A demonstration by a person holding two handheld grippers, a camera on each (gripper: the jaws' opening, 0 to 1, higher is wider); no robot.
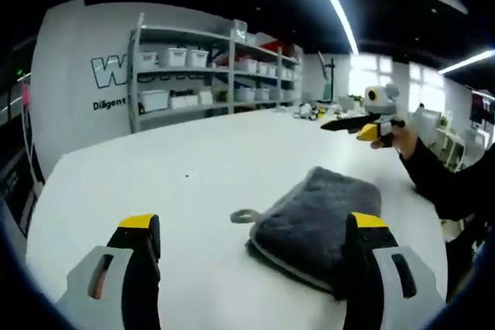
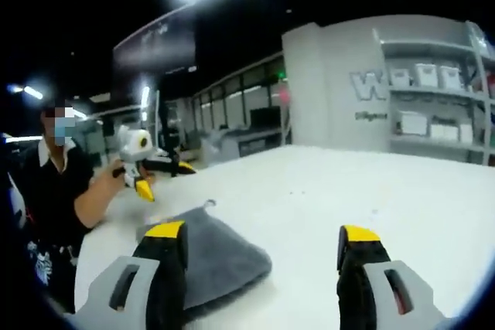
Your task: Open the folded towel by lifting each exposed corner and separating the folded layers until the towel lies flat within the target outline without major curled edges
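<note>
A folded grey towel (image 1: 317, 222) lies on the white table (image 1: 193, 160), its small hanging loop (image 1: 243, 216) pointing left. My left gripper (image 1: 254, 223) hovers over the near edge of the towel with its yellow-tipped jaws wide apart and nothing between them. A hand holds my right gripper (image 1: 352, 123) up in the air beyond the towel. In the right gripper view the towel (image 2: 213, 256) lies low left, partly behind the left jaw of my right gripper (image 2: 263, 233), which is open and empty. The left gripper (image 2: 158, 175) is held up past the towel.
A person in a black top (image 2: 46, 191) stands at the table's edge, sleeve (image 1: 445, 183) reaching in from the right. Metal shelves with white bins (image 1: 209, 67) stand against the back wall. Small objects (image 1: 313, 111) sit at the table's far end.
</note>
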